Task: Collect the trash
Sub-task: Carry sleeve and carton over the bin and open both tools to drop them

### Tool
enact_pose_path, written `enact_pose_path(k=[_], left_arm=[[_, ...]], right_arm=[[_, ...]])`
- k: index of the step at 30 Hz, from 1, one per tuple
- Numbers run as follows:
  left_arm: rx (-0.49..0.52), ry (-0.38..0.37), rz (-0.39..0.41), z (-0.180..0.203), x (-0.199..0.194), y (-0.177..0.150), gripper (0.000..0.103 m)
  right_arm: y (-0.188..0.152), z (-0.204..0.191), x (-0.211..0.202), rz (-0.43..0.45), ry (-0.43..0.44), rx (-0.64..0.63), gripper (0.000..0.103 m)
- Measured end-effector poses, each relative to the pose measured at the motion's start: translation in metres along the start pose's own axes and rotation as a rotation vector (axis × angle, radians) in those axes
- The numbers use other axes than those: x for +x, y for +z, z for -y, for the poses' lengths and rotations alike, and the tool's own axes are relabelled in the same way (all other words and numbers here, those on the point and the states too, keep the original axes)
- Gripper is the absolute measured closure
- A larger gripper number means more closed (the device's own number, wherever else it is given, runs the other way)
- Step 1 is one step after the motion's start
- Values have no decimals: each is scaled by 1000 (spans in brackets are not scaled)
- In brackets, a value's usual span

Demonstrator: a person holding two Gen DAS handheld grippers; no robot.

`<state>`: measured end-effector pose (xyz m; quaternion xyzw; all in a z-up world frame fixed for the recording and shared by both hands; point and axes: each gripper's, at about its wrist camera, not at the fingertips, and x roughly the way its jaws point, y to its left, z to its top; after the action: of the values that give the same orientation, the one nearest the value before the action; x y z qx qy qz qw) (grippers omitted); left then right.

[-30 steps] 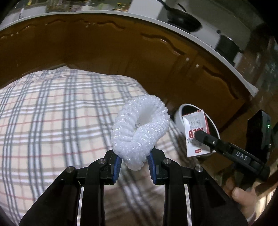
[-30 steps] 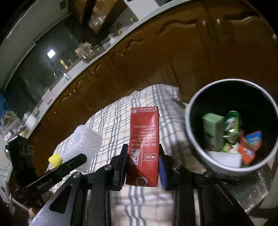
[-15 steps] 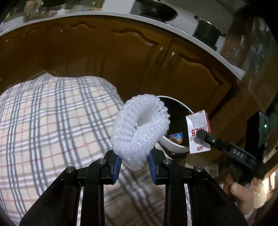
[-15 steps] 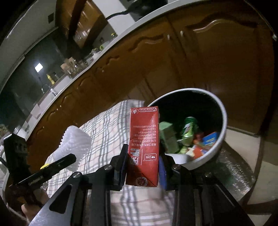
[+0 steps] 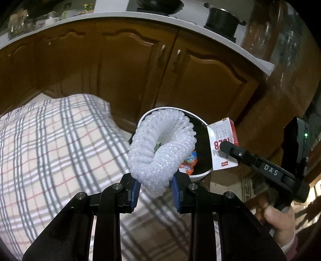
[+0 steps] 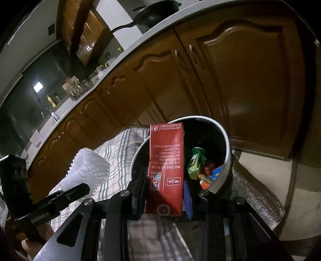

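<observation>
My left gripper (image 5: 154,193) is shut on a white foam net sleeve (image 5: 162,152), curled into a ring and held up in front of the round bin (image 5: 200,174). My right gripper (image 6: 163,197) is shut on a red drink carton (image 6: 166,168), upright, in front of the bin's near rim (image 6: 224,172). The bin is white outside and black inside and holds a green can (image 6: 197,160) and bright wrappers. In the left wrist view the carton (image 5: 222,148) hangs at the bin's right edge, pinched by the right gripper's fingers (image 5: 236,153). In the right wrist view the foam sleeve (image 6: 88,168) shows at the left.
A plaid tablecloth (image 5: 50,150) covers the table to the left of the bin. Brown cabinet doors (image 5: 140,66) under a white countertop stand close behind. A dark pan (image 6: 156,15) and a pot (image 5: 221,19) sit on the counter. A hand (image 5: 280,220) holds the right gripper's handle.
Both grippers have swung toward the bin with their loads still held. The bin now lies right behind the foam sleeve and the carton.
</observation>
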<state>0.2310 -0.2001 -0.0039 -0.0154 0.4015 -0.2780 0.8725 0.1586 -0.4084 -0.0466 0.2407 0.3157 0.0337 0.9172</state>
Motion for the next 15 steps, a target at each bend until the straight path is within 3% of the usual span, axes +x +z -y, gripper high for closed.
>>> enact_pose_path(k=[15], left_arm=[[39,-4,-35,21,43,19,78]], right_arm=[[19,7,13,11,-31,-20,72]])
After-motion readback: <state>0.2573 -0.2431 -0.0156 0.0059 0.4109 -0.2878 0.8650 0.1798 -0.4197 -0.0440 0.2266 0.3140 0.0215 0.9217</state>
